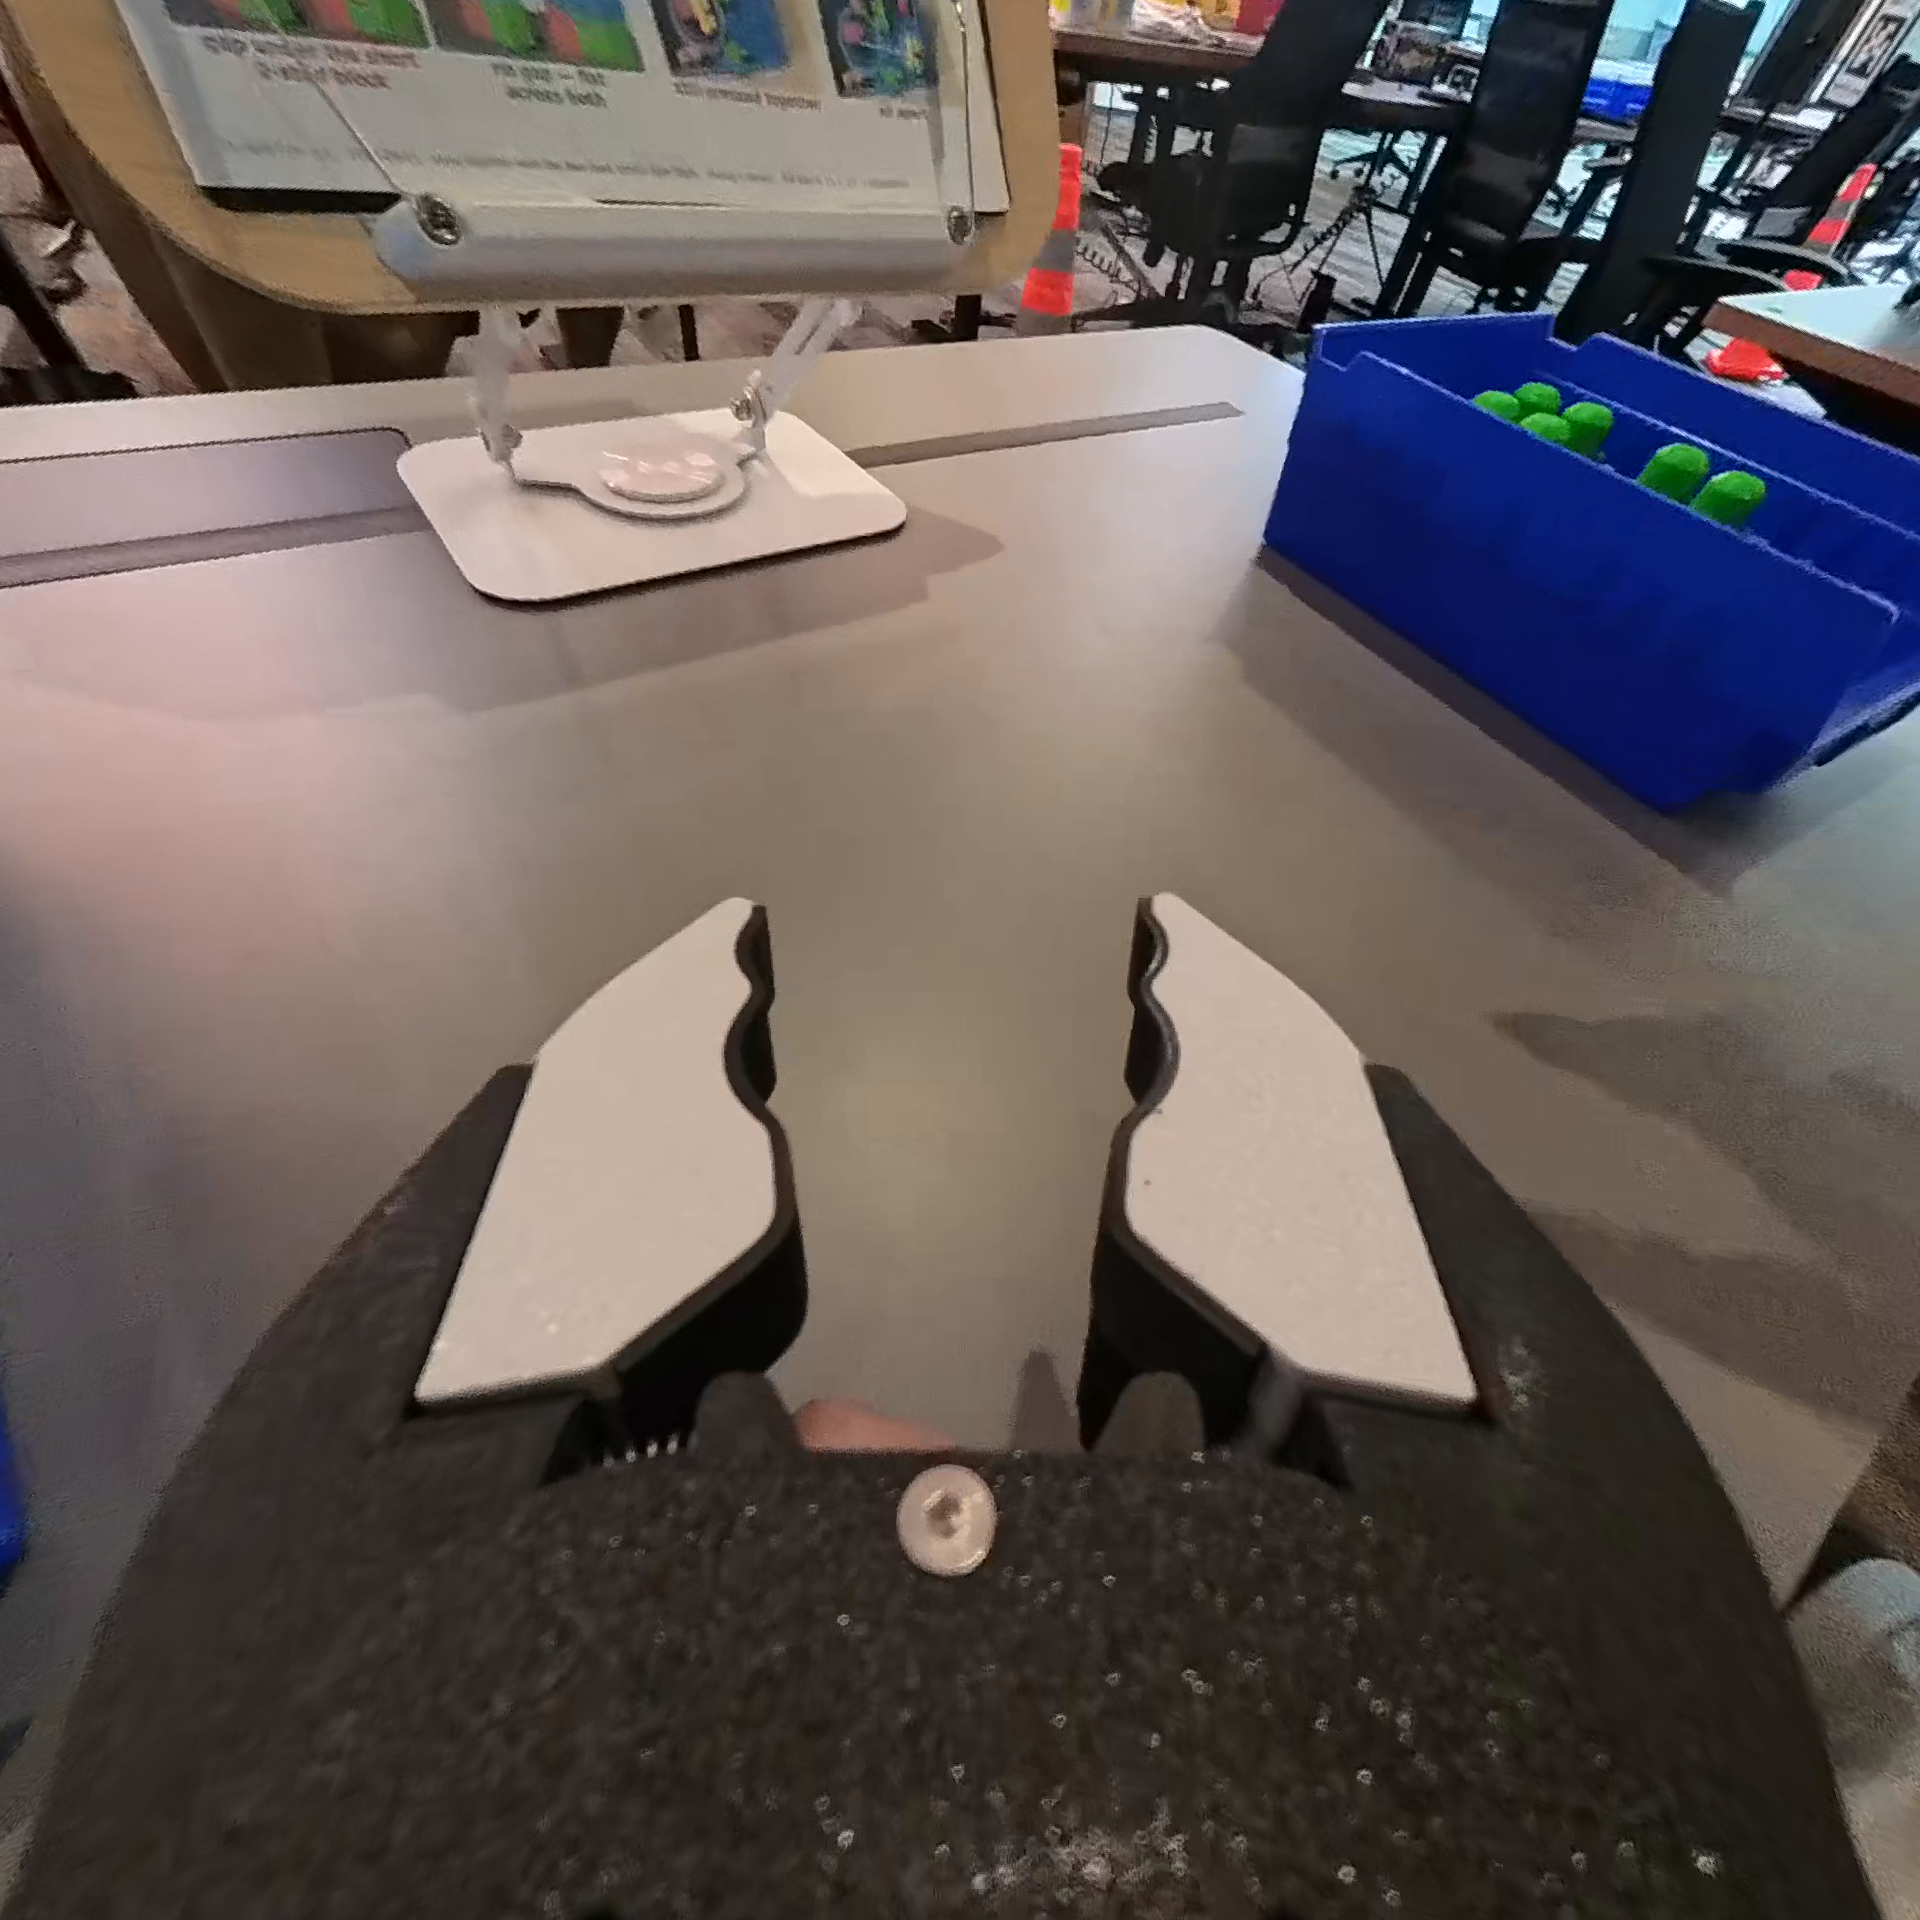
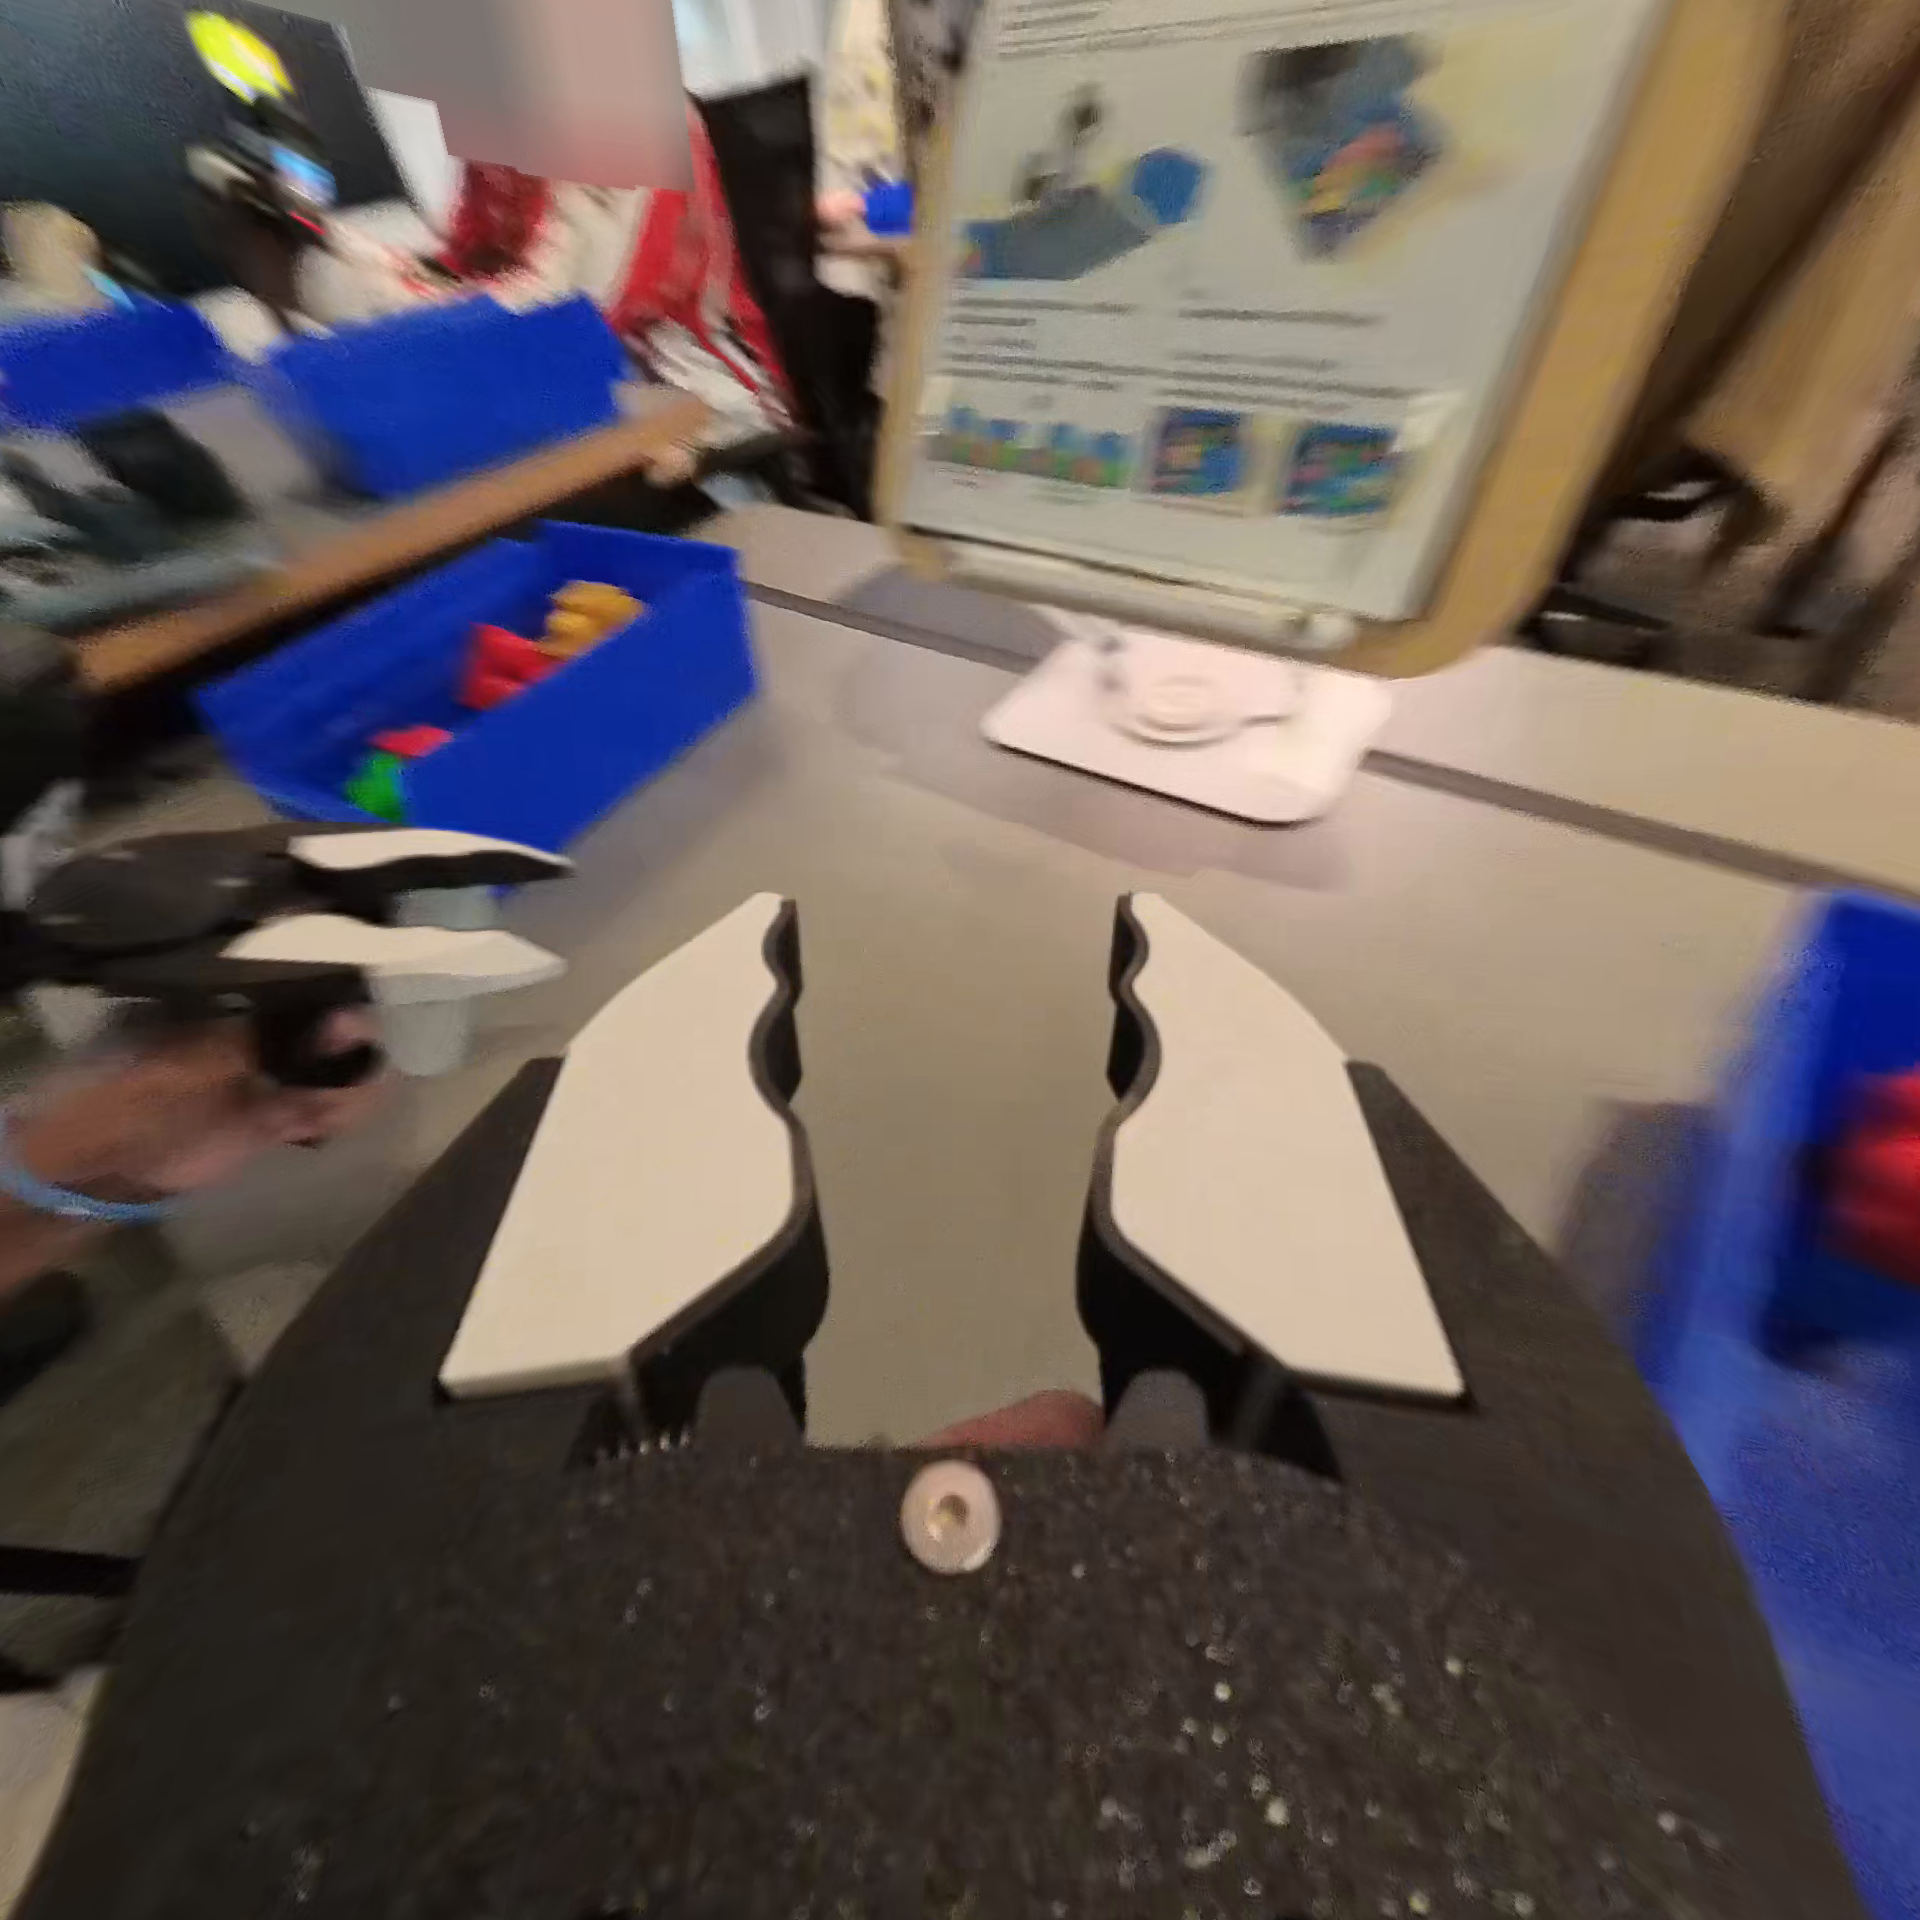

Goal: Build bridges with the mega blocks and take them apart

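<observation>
Over a bare grey tabletop (image 1: 935,790), the left tool (image 1: 951,909) hangs with its white fingers spread and nothing between them, clear surface running ahead to the white stand (image 1: 665,509) of an instruction board (image 1: 582,114) at the far edge. Green blocks (image 1: 1548,416) sit in a blue bin (image 1: 1558,613) at the tabletop's right edge, well apart from that tool. Across from it the right tool (image 2: 954,909), also spread and empty, faces open tabletop, with red, yellow and green blocks in a second bin (image 2: 582,748) at the left edge and a third bin (image 2: 1787,1143), holding red blocks, just beside it on the right.
</observation>
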